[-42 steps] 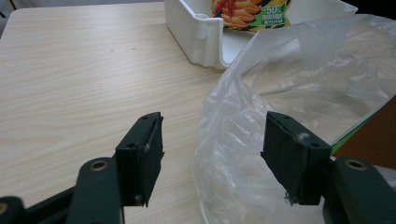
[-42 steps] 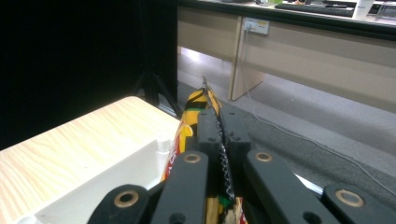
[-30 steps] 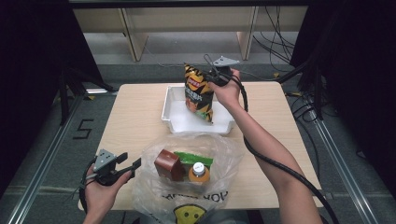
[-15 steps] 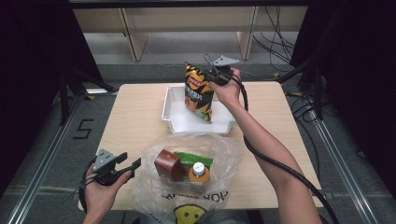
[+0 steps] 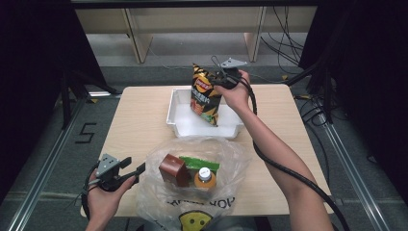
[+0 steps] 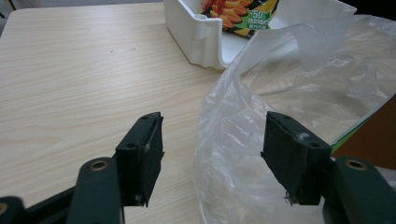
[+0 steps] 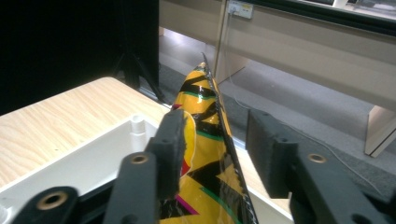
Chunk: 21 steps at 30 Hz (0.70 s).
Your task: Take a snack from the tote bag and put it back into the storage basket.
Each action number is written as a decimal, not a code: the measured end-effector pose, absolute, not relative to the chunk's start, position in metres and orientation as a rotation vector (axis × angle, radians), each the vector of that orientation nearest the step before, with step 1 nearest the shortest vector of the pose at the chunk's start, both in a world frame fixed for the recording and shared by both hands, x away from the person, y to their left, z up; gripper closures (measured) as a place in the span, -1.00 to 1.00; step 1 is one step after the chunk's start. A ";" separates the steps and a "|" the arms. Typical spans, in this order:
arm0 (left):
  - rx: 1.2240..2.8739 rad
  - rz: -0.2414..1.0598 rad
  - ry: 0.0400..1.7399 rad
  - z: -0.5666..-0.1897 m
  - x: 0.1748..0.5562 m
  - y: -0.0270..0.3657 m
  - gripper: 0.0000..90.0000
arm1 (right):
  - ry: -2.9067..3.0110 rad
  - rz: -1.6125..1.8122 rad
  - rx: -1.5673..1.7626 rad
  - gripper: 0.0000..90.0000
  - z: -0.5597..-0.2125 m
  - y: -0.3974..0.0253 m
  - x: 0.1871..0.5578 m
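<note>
**High view: chip bag over the white bin**

Right gripper (image 5: 217, 79) has the chip bag (image 5: 205, 95) between its jaws, which stand slightly apart around the bag's top edge; the bag hangs below it, lower end inside the white bin (image 5: 180, 122). Left gripper (image 5: 134, 172) has its jaws apart, with the rim of the plastic bag (image 5: 226, 154) between them.

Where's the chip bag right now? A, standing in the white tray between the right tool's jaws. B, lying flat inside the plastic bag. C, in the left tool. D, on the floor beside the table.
A: the chip bag stands upright in the white tray, with the right tool at its top and a gap showing beside one jaw.
</note>
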<state>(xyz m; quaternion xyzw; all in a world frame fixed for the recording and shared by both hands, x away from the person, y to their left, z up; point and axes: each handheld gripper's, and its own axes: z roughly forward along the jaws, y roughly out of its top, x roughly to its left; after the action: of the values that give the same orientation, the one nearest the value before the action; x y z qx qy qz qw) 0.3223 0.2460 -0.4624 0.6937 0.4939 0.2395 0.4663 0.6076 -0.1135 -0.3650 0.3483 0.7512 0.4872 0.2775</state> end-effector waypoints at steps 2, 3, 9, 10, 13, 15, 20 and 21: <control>1.702 0.589 1.212 -0.462 0.322 0.246 -0.16 | 2.031 1.296 0.943 0.15 -0.364 -0.115 0.607; 1.704 0.591 1.217 -0.462 0.322 0.246 -0.16 | 2.003 1.298 0.925 0.09 -0.363 -0.116 0.608; 1.694 0.591 1.219 -0.462 0.322 0.247 -0.16 | 1.987 1.306 0.958 -0.07 -0.361 -0.118 0.602; 1.694 0.592 1.219 -0.461 0.322 0.247 -0.16 | 1.987 1.300 0.953 -0.08 -0.360 -0.120 0.601; 1.691 0.595 1.219 -0.461 0.321 0.247 -0.16 | 1.986 1.307 0.966 -0.11 -0.359 -0.122 0.594; 1.692 0.598 1.217 -0.460 0.321 0.248 -0.16 | 1.982 1.313 0.941 -0.12 -0.360 -0.125 0.589; 1.684 0.598 1.221 -0.460 0.320 0.248 -0.17 | 1.983 1.323 0.963 -0.10 -0.361 -0.132 0.572; 1.685 0.599 1.221 -0.460 0.320 0.248 -0.16 | 1.992 1.342 0.966 -0.06 -0.361 -0.134 0.567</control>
<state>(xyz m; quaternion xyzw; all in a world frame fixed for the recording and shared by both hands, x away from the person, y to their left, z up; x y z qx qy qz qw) 0.3203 0.2480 -0.4597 0.6872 0.4980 0.2442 0.4691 0.5671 -0.1340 -0.3614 0.3591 0.7402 0.4986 0.2730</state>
